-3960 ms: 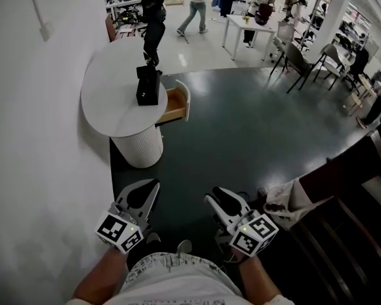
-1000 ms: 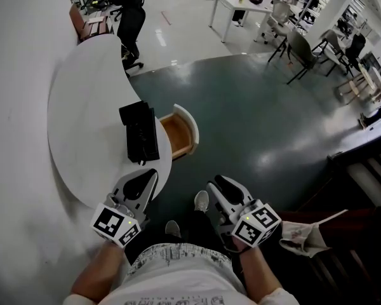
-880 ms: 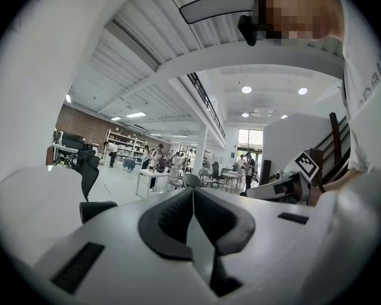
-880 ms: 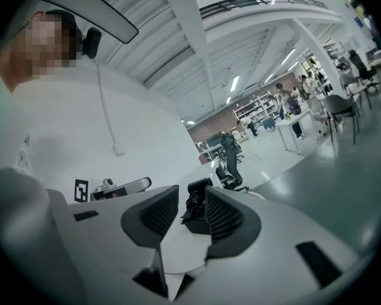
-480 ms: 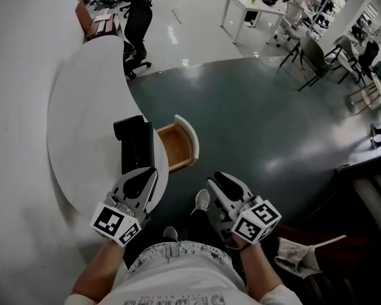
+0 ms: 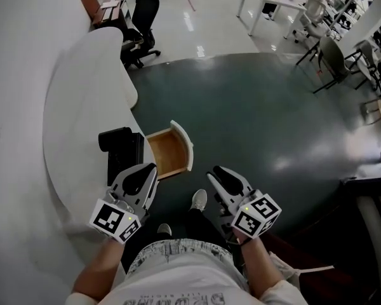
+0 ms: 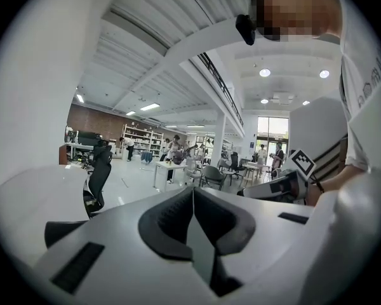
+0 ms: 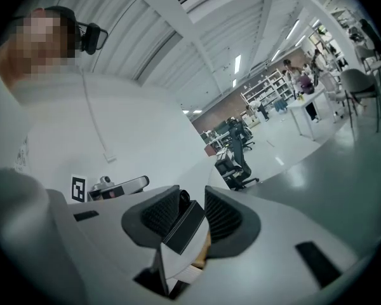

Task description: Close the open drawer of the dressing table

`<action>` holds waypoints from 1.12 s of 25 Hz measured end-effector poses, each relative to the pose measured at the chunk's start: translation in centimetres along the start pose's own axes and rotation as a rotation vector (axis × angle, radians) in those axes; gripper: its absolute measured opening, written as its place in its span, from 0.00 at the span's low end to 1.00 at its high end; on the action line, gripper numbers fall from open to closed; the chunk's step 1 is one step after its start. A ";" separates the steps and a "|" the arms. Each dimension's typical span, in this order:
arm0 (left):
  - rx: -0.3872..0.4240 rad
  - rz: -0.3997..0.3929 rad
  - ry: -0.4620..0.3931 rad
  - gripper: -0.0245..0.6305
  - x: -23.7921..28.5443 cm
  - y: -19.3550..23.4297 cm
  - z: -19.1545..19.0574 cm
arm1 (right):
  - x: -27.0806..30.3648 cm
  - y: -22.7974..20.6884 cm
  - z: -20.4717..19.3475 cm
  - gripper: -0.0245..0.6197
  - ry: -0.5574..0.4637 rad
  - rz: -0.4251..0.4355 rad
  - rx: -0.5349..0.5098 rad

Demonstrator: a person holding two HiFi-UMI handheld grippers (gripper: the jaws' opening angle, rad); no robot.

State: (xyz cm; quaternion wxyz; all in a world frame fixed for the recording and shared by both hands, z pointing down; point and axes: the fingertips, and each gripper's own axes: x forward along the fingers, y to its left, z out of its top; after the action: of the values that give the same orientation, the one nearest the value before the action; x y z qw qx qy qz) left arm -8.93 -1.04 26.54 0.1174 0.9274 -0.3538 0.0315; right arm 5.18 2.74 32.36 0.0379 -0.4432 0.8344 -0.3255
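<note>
Fingers of the left gripper [image 7: 192, 192] were pressed together with nothing between them, while those of the right gripper [image 8: 192, 199] stood slightly apart, also holding nothing. Both grippers were held low in front of the person, the left over the near edge of the white dressing table's surface [image 6: 76, 107], the right over the dark green floor [image 6: 260, 107]. Just ahead, between the two, the drawer [image 6: 167, 151] stood pulled out from the table's curved edge, its wooden inside showing behind a white rounded front; neither gripper touched it. A black box-shaped object [image 6: 119, 152] lay on the surface just beside the drawer, close to the left gripper's tips. The person's shoes [image 6: 199, 200] showed on the floor below the drawer. A black office chair [image 6: 146, 8] stood at the table's far end.
</note>
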 end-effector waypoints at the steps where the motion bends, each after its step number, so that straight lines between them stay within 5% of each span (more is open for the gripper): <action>1: 0.001 0.010 0.007 0.07 0.8 0.2 -0.1 | 0.4 -0.8 0.4 0.25 0.006 0.008 0.004; 13: -0.005 0.122 0.080 0.07 8.6 1.7 -1.6 | 4.0 -9.4 3.0 0.24 0.097 0.086 0.044; 28: -0.010 0.159 0.205 0.07 12.2 3.6 -7.1 | 9.1 -16.2 -2.3 0.24 0.195 0.096 0.151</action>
State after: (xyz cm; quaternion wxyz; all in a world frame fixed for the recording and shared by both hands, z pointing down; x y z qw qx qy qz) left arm -2.01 -9.89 35.88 0.1546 0.8877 -0.4125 0.1338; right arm 10.42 -9.43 45.53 0.0054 -0.3649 0.8274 -0.4268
